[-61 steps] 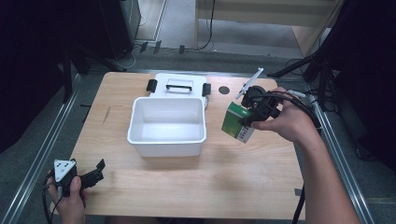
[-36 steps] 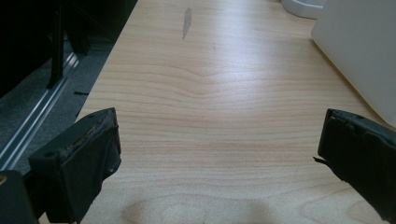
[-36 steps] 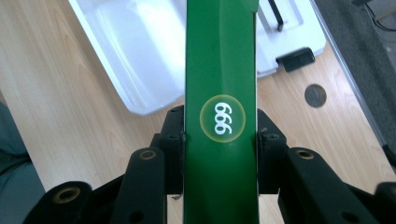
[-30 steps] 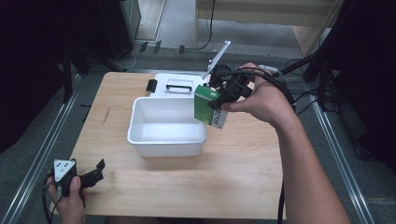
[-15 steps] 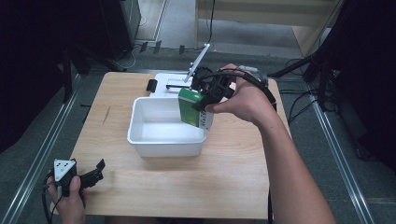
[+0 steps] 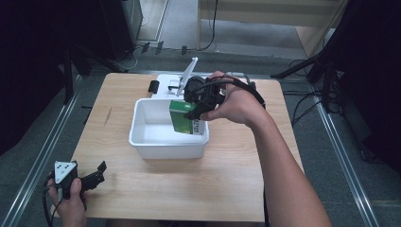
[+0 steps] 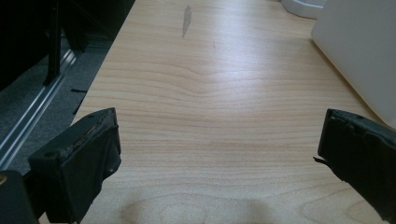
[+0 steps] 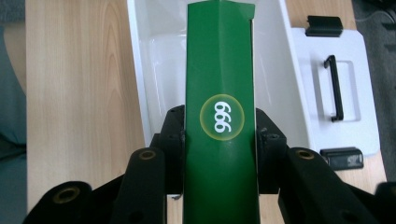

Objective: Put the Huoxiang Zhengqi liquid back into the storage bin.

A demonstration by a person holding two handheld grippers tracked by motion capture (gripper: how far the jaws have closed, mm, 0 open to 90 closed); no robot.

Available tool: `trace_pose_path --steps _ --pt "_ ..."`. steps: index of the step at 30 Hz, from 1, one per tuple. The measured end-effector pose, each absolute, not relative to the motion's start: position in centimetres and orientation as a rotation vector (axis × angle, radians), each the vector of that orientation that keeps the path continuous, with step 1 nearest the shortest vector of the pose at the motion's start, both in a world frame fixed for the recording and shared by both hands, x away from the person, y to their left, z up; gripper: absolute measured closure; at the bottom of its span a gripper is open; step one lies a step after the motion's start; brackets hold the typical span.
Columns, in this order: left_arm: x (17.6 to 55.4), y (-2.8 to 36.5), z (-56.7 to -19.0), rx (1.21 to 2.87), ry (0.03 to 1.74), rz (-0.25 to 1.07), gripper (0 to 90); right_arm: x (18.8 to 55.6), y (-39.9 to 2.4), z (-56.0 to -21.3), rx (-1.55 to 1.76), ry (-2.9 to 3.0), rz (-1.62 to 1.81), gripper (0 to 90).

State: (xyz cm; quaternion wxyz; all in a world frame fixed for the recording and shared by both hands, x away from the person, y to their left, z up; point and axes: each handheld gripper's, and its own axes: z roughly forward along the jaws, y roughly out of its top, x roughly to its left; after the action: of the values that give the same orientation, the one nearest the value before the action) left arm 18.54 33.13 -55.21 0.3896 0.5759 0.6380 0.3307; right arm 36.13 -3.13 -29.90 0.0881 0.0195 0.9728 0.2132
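My right hand-held gripper [image 6: 201, 108] grips the green box [image 6: 182, 117] inside the white bin [image 6: 142, 137]; my left hand-held gripper [image 6: 97, 174] gapes empty at the bench's [image 6: 227, 179] near-left corner.

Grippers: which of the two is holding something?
The right gripper, over the white tub, clamps a green box. The left gripper rests open at the table's near corner.

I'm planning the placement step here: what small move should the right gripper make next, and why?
Probably lower a little further, then release. The right gripper is shut on the green cardboard box, which hangs over the white plastic bin, seemingly not yet resting on its floor.
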Motion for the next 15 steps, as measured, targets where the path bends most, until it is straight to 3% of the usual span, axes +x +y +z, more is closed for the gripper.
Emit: trace_pose_path --steps 15 --pt "18.6 33.2 -55.2 1.463 1.624 0.835 0.0 36.9 -3.2 -33.0 -0.114 2.905 0.629 64.2"
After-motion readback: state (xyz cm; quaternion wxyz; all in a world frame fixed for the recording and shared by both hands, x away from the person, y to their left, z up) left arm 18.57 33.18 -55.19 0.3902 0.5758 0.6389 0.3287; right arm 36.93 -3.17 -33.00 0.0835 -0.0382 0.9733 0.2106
